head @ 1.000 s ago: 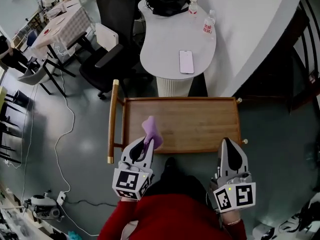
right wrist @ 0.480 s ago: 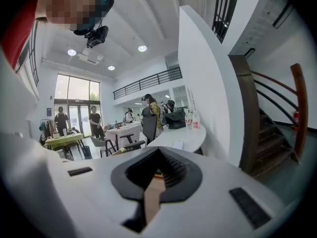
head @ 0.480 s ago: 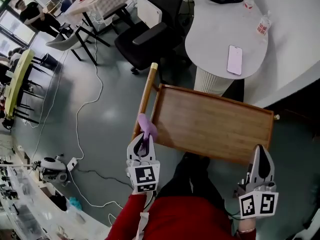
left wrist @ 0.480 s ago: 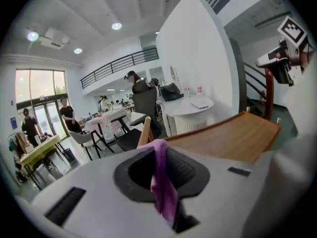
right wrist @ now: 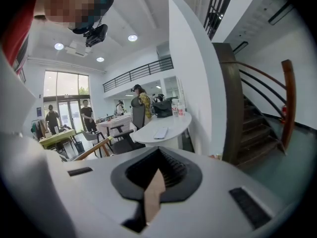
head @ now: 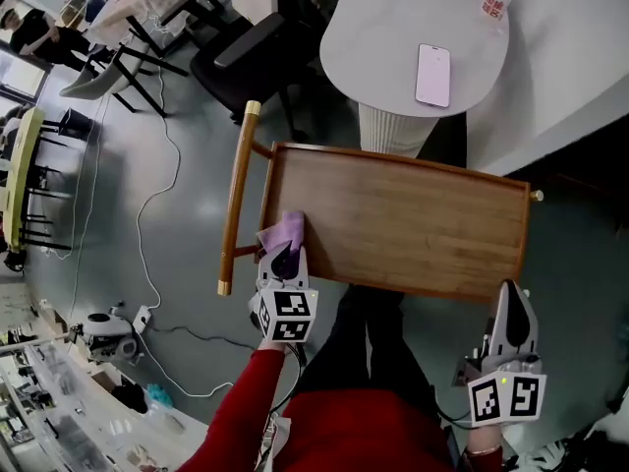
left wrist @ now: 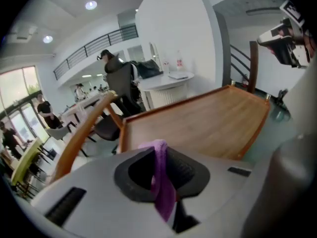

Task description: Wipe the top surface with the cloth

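Since the left tool (head: 282, 260) is clamped on the purple cloth (head: 286, 230) over the near left corner of the wooden top surface (head: 413, 229), while the right tool (head: 513, 295) hangs shut and empty, the cloth should press flat and sweep rightward in overlapping strokes.
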`<action>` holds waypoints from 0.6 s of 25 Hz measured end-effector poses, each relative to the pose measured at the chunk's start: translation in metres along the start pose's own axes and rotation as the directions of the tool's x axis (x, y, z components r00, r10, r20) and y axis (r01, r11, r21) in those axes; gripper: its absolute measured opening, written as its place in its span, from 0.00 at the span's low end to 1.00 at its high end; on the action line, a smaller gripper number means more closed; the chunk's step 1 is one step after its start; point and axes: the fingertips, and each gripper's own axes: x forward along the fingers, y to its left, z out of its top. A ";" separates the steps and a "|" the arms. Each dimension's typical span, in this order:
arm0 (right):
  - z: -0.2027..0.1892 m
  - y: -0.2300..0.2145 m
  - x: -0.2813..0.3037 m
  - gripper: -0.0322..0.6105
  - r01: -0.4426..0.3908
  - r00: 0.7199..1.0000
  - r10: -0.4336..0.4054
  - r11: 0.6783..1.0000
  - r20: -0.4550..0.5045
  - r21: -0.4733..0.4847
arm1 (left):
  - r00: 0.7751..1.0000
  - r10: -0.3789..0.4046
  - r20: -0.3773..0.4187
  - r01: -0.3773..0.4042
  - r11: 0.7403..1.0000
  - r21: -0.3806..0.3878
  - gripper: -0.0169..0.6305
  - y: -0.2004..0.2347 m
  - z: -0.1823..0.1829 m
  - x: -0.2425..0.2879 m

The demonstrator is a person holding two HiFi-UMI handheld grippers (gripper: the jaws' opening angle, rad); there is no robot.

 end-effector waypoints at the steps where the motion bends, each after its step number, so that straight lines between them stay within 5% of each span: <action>1: -0.002 -0.004 -0.006 0.06 0.029 1.000 -0.029 1.000 -0.003 0.009 | 0.998 -0.059 -0.015 0.059 0.998 -0.016 0.11 -0.017 0.001 0.008; 3: -0.010 -0.017 -0.013 0.06 0.092 0.996 -0.092 0.995 -0.005 0.033 | 0.982 -0.186 -0.028 0.185 0.982 -0.032 0.11 -0.061 0.010 0.024; 5: -0.020 -0.032 -0.021 0.06 0.168 0.986 -0.168 0.984 -0.004 0.066 | 0.942 -0.333 -0.038 0.334 0.943 0.011 0.11 -0.121 0.024 0.037; 10: -0.034 -0.075 -0.070 0.06 0.335 0.941 -0.337 0.932 -0.011 0.141 | 0.750 -0.660 -0.049 0.660 0.742 0.115 0.11 -0.292 0.072 0.020; 15: -0.036 -0.097 -0.129 0.06 0.473 0.877 -0.479 0.859 -0.019 0.196 | 0.573 -0.816 -0.078 0.813 0.554 0.178 0.11 -0.413 0.101 -0.020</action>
